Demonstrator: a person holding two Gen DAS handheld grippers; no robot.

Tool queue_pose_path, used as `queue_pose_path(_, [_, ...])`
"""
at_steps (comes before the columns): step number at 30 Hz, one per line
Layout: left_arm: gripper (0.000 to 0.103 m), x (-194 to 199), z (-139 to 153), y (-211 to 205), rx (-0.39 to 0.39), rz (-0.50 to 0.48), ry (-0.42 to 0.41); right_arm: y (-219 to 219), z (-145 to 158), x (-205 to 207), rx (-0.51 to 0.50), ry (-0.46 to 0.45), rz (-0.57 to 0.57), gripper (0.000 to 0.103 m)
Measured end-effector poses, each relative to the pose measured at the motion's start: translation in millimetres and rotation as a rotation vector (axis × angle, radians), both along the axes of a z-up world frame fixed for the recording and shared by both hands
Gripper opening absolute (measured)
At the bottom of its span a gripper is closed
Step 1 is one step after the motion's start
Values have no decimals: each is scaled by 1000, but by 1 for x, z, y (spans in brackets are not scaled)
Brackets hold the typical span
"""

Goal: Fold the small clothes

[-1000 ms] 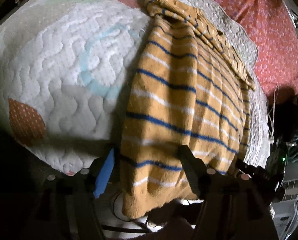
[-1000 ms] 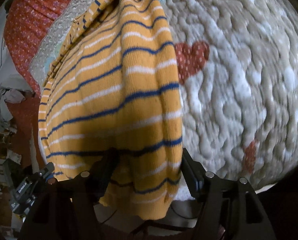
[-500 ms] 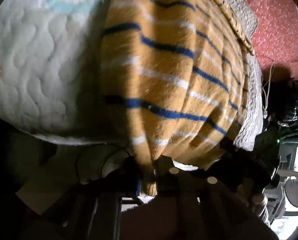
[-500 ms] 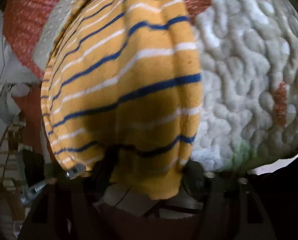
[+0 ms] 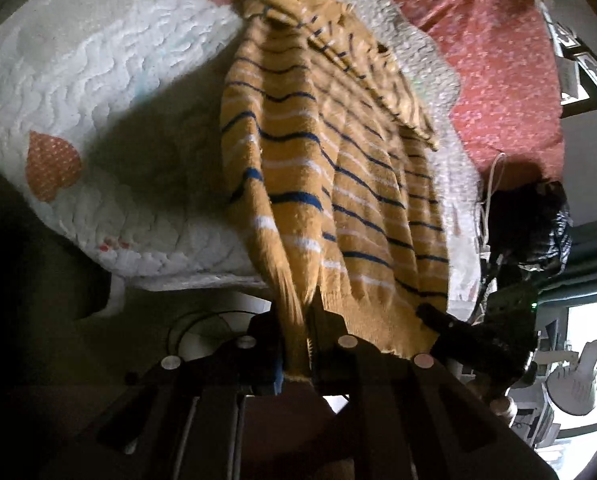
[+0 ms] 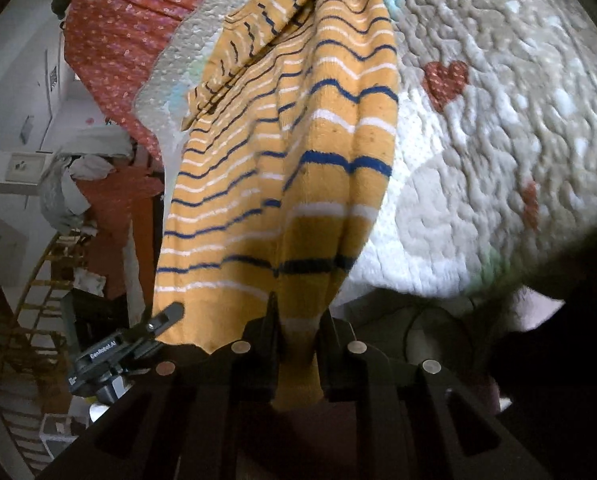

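Two grippers, one garment. The left gripper (image 5: 298, 344) is clenched on the near hem of the striped sweater (image 5: 338, 184), its dark fingers (image 5: 264, 344) squeezing a bunched fold of mustard knit, and the very edge of the cloth drops out of sight between them. Same deal on the other side: the right gripper (image 6: 296, 344) is pinched tight on its own hem corner of the sweater (image 6: 298, 152), with a tail of fabric hanging down past the fingers (image 6: 334, 344).

The sweater stretches from both grips away to the far side, where its top end lies rumpled on the white quilt (image 5: 110, 72), so the collar or sleeve part there is hard to sort out. The near hem is lifted off the quilt's (image 6: 498, 100) edge.

In the left wrist view the right gripper (image 5: 474, 336) only shows as a dark blurry shape at the right, holding the hem. A red floral cover (image 5: 498, 60) lies far right. The stuff under the bed edge is too dark to make out.
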State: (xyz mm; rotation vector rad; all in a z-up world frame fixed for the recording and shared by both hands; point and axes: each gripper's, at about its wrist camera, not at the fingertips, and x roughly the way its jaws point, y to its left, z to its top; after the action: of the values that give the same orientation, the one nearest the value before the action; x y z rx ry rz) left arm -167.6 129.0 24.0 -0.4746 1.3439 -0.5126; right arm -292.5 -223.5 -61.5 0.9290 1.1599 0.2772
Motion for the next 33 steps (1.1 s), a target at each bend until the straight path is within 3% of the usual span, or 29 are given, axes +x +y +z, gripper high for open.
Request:
queue_pose_path(5, [9, -25, -5, 2, 0, -9, 27, 12, -15, -24, -5, 62, 57, 16])
queue_pose_path(8, [9, -26, -13, 7, -13, 2, 58, 9, -29, -27, 41, 90, 33, 16])
queue_pose_path(15, [9, -9, 9, 3, -47, -1, -9, -2, 11, 5, -31, -34, 67, 16])
queue_pose_path(20, [9, 45, 35, -3, -119, 48, -24, -16, 44, 56, -8, -105, 40, 16])
queue_pose_path(23, [9, 83, 55, -18, -129, 57, -75, -30, 60, 100, 7, -145, 6, 16])
queue_pose_path(28, [9, 156, 74, -57, -62, 61, -143, -50, 63, 174, 65, -156, -67, 16])
queue_pose_path(33, [9, 233, 60, -86, 11, 85, -143, -76, 40, 233, 147, -116, -178, 20])
